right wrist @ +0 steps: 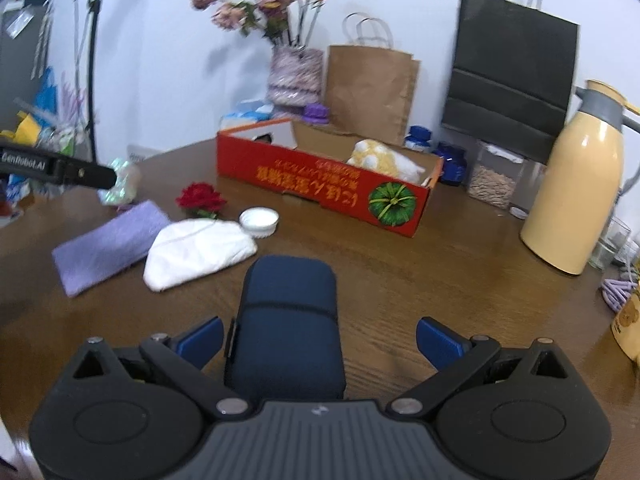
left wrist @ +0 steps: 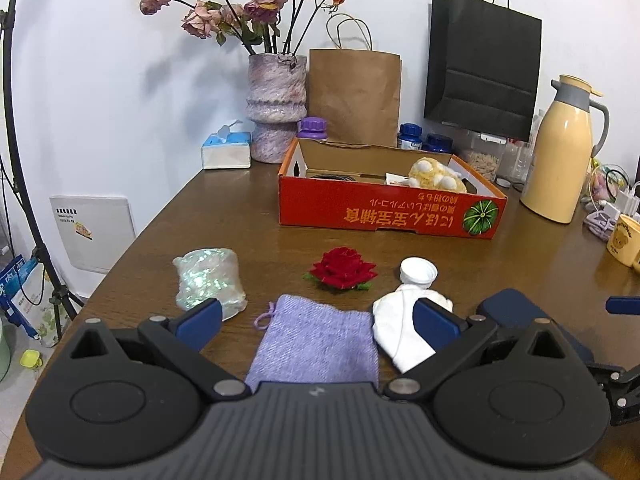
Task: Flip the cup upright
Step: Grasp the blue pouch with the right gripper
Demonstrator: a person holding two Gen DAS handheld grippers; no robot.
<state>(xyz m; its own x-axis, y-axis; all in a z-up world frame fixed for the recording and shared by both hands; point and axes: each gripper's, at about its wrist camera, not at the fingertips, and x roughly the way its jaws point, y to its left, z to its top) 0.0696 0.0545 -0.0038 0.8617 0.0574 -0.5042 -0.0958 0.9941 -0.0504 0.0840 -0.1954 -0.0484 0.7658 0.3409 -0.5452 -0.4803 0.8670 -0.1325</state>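
A brown wooden desk [left wrist: 240,216] stands against a white wall, with a vase of faded roses [left wrist: 276,108] and paper bags along its back edge. In the left wrist view the left gripper [left wrist: 316,320] has its blue fingers [left wrist: 198,318] spread wide, pinching nothing. The iridescent cup [left wrist: 210,276] sits on the desk at the centre left of the frame, apparently mouth-down though the glare makes that hard to confirm. It lies outside the fingers, and the left fingertip overlaps its lower right edge in the picture; whether they touch I cannot tell. Between the fingers lies a purple cloth [left wrist: 316,344], with a red fabric rose [left wrist: 343,268] just beyond it. To the right are a white cloth [left wrist: 394,328] and a small white ribbed dish [left wrist: 418,271]. Behind them stand a red cardboard box [left wrist: 384,212] and, at the far right, a cream thermos jug [left wrist: 560,152]. In the right wrist view the right gripper [right wrist: 320,340] is likewise spread wide and empty-handed, with a dark blue case [right wrist: 290,320] on the desk between its fingers, nearer the left one. There the cup shows blurred at the centre left, well apart.
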